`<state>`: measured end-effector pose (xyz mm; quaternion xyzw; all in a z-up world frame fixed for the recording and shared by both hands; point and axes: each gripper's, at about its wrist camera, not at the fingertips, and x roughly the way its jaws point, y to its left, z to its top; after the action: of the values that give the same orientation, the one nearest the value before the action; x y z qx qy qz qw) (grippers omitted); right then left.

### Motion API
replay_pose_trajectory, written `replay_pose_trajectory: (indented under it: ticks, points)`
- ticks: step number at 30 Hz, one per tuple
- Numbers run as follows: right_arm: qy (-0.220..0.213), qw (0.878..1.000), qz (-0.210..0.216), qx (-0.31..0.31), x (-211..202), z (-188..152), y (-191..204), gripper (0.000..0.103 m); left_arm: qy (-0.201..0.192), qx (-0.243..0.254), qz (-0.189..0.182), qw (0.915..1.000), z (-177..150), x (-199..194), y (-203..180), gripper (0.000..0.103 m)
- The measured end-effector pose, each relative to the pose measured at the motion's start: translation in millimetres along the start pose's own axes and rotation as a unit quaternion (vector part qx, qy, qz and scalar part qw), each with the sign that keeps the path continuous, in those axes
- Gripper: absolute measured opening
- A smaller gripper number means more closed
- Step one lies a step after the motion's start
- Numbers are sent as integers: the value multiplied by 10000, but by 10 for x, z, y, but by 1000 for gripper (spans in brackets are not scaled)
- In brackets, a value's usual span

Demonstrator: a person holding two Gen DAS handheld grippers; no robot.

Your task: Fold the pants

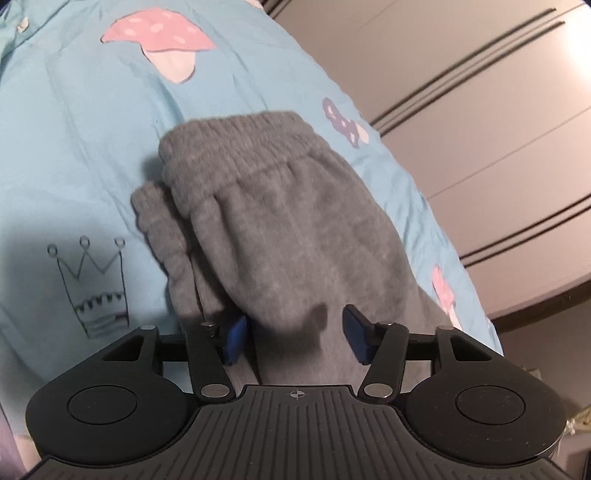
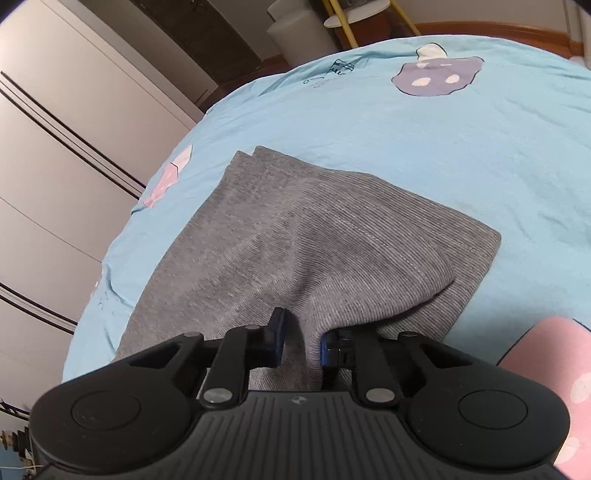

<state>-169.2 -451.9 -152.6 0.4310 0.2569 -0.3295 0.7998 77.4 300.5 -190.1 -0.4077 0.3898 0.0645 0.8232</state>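
Grey pants (image 1: 280,221) lie folded lengthwise on a light blue bed sheet (image 1: 74,147). In the left wrist view their elastic waistband (image 1: 240,144) is at the far end. My left gripper (image 1: 295,338) hangs over the near part of the cloth with its blue pads (image 1: 356,336) standing apart; grey fabric runs between them and is not squeezed. In the right wrist view the pants (image 2: 295,229) spread as a flat grey panel with a stitched seam. My right gripper (image 2: 303,341) is shut on a raised ridge of that fabric at the near edge.
The sheet (image 2: 406,140) carries mushroom and crown prints. Beige wardrobe doors (image 1: 480,110) with dark lines stand past the bed's edge, and the doors (image 2: 55,147) fill the left of the right wrist view. A pink spotted patch (image 2: 554,369) lies at lower right. A stool (image 2: 354,14) stands beyond the bed.
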Motion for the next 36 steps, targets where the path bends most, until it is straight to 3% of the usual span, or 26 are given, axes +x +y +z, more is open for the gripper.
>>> replay_pose_trajectory:
  ticks: [3,4,5,8,11,17,19,21,22,23,24,25,32,34,36]
  points:
    - [-57,9999,83,-60,-23,-3,17,8,-247,108,-98,9996,15,-78,-26,59]
    - [-78,9998,179,20,-37,3,5,8,-344,181,-103,9992,8,-95,-45,69]
    - [-108,9995,255,125,-50,11,-14,7,-414,239,-60,9988,1,-85,-63,86]
    - [-7,9993,241,295,2,22,-70,8,-477,271,231,9982,5,10,-108,91]
    - [60,9974,365,616,18,48,-148,10,-337,153,161,9992,42,48,-141,68]
    - [-41,9942,522,938,-12,104,-260,14,-312,80,205,9993,89,9,-33,51]
    - [-80,9926,659,1012,-11,121,-263,26,-220,-9,98,9997,100,18,19,51]
    - [-163,9921,731,1004,-18,131,-252,43,-96,-38,96,9999,115,44,41,51]
    - [-175,9930,664,961,-12,130,-236,43,-56,-89,105,9999,126,56,50,48]
    - [-172,9941,597,888,-6,131,-211,38,-24,-188,109,9998,137,52,62,36]
    - [-199,9956,476,781,-22,131,-175,19,-21,-190,117,9997,154,38,54,26]
    - [-261,9963,458,679,-59,130,-139,8,-48,-40,146,9999,166,11,30,16]
    - [-648,9922,904,570,-330,178,63,7,-56,324,156,9993,229,-153,-133,12]
    - [-632,9946,733,380,-302,191,133,7,110,241,401,9988,258,-66,-128,12]
    - [-309,9982,344,383,-132,215,147,6,256,56,455,9986,314,-14,-135,11]
